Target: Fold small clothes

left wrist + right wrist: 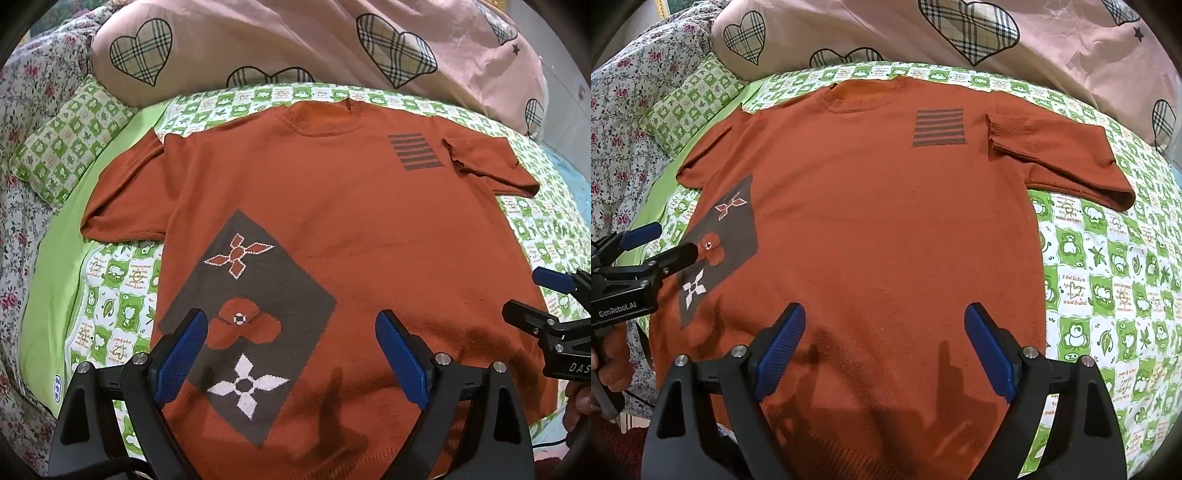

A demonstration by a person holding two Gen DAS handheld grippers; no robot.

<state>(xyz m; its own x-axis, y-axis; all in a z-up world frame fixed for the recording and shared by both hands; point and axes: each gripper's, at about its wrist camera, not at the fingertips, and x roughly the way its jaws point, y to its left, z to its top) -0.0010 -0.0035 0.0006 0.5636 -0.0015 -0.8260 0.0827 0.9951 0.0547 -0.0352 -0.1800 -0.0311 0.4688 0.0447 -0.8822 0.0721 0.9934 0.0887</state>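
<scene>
I have a bed covered by a green frog-print sheet (pixel 1108 258), and the rust-orange knit sweater (pixel 332 229) lies front-up and nearly flat in the middle of it, collar toward the far end, hem toward me. Behind it are a pink heart-print duvet (pixel 314 40), a floral quilt (pixel 22 155) on the left, and a small matching green pillow (pixel 70 147) just beside the left sleeve.

Step, as I judge it: the very start of the fold, garment spread, nothing grasped yet. The right sleeve (pixel 1063 155) is already doubled back on itself with the cuff lying on the chest near the striped patch (pixel 938 127); the left sleeve (pixel 125 199) lies out sideways onto the sheet.

Left gripper (pixel 291 362) hovers over the lower-left of the sweater above the grey diamond motif (pixel 258 314), jaws spread wide, empty. Right gripper (pixel 886 350) hovers over the lower-right near the hem, also wide and empty. Whether the fingertips touch the knit I cannot tell.

Next move, I think: take the left sleeve or side edges and fold inward, then bring the hem up to the collar. The knit is thick and floppy, so pinch both layers.

Obstacles: the pillow crowds the left sleeve; the duvet sits close behind the collar.
</scene>
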